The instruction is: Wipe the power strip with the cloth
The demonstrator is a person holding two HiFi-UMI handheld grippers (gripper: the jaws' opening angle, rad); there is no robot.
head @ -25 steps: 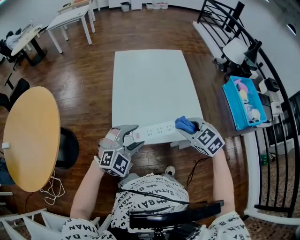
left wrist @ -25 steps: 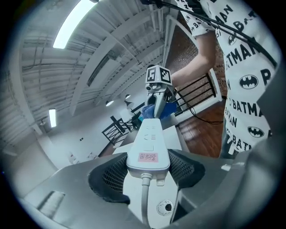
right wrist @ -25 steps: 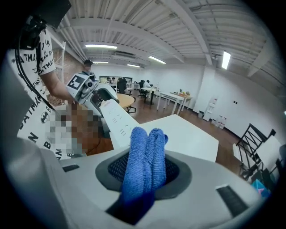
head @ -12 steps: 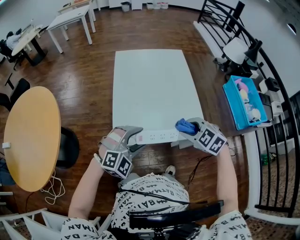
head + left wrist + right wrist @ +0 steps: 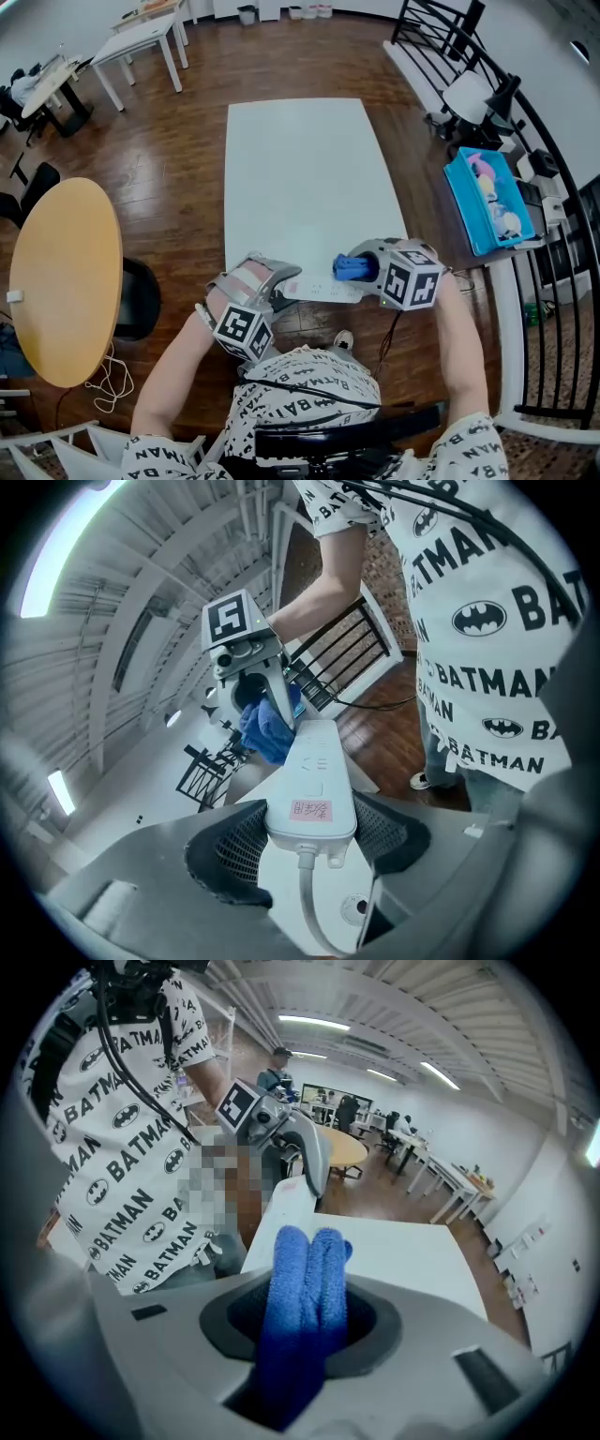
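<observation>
A white power strip (image 5: 323, 292) is held level over the near edge of the white table (image 5: 300, 178). My left gripper (image 5: 278, 283) is shut on its cord end, where a pink label (image 5: 311, 809) sits between the black pads. In the left gripper view the strip (image 5: 316, 771) runs away toward the right gripper (image 5: 246, 663). My right gripper (image 5: 361, 267) is shut on a folded blue cloth (image 5: 349, 268), which rests against the strip's far end. The right gripper view shows the cloth (image 5: 305, 1283) pinched between the jaws, with the strip (image 5: 286, 1218) just beyond it.
A round wooden table (image 5: 61, 277) stands to the left and a blue bin (image 5: 487, 202) of small items to the right. A black railing (image 5: 553, 272) runs along the right side. More tables (image 5: 141, 37) stand at the far left.
Both grippers have drawn nearer to me with the strip. The right gripper has slid the cloth leftward along the strip, and the strip now hangs over the table's near edge.
</observation>
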